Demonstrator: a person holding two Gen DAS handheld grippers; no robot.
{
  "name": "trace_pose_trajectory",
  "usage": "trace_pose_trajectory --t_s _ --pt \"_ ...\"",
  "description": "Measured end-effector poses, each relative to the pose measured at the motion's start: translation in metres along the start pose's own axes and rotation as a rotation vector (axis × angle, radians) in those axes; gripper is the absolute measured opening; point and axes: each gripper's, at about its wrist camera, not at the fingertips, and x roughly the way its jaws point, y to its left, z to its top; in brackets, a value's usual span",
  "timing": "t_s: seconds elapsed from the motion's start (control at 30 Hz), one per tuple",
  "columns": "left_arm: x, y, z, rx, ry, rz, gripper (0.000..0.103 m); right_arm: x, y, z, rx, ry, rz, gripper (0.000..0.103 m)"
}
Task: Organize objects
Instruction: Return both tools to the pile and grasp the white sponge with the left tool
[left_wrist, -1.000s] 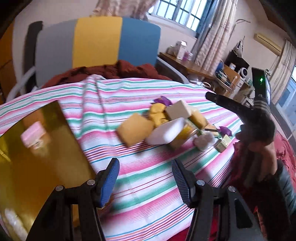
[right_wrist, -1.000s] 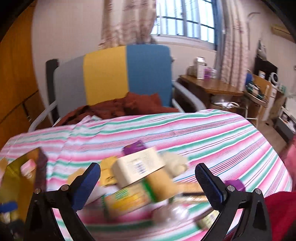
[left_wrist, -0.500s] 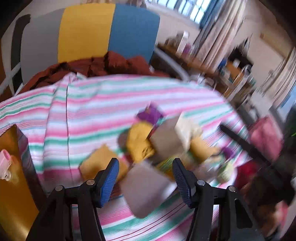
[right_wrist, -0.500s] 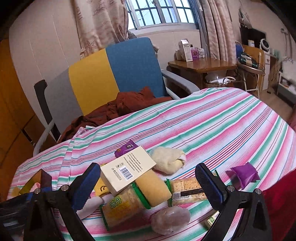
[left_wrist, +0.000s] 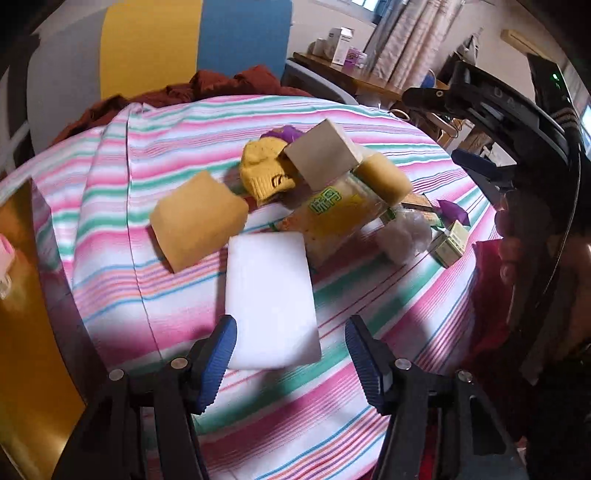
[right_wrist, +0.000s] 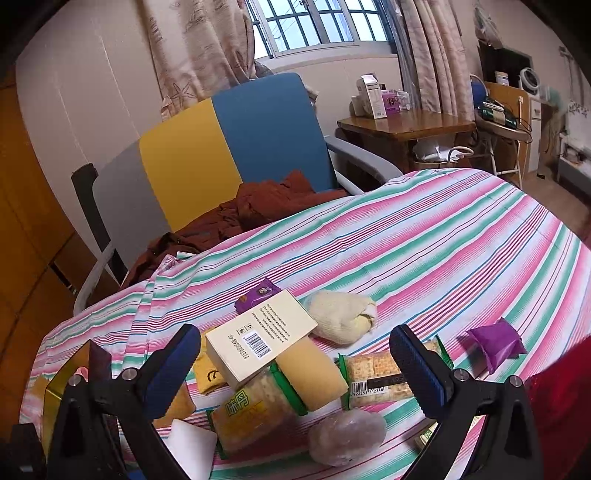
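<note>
A pile of small goods lies on the striped cloth (left_wrist: 177, 140). A white foam block (left_wrist: 271, 295) is nearest to me, and its near end reaches between the fingers of my left gripper (left_wrist: 291, 354). Those jaws are opening and the pads do not press on the block. Behind it lie a tan sponge (left_wrist: 199, 218), a yellow knit piece (left_wrist: 264, 173), a beige box (left_wrist: 321, 155) and a snack pack (left_wrist: 332, 214). My right gripper (right_wrist: 295, 373) hangs open above the barcode box (right_wrist: 258, 343), a yellow sponge (right_wrist: 310, 373) and a cracker pack (right_wrist: 380, 373), holding nothing.
An open gold box (left_wrist: 29, 295) stands at the left of the cloth. A cream cloth bundle (right_wrist: 340, 317), a purple packet (right_wrist: 496, 341) and a wrapped lump (right_wrist: 347, 435) lie around the pile. A chair (right_wrist: 240, 147) with brown cloth (right_wrist: 258, 206) stands behind the table.
My left gripper has come forward and down to the pile, and the white block now lies between its fingers. The right view rolled early on, then held still.
</note>
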Motion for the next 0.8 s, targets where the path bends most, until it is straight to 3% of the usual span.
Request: trace_pose_trajectory --t_s 0.27,0.57,0.8 --pt "0.028 0.004 0.014 0.035 0.050 0.045 0.063 -0.001 -0.001 0.000 0.001 -0.001 0.005 0.103" --pt "0.038 0.010 0.004 0.031 0.040 0.099 0.063 0.003 0.006 -0.002 -0.018 0.023 0.013 0.103" --pt "0.014 0.012 0.007 -0.004 -0.005 0.015 0.068 0.006 0.012 -0.005 -0.052 0.037 0.012 0.103"
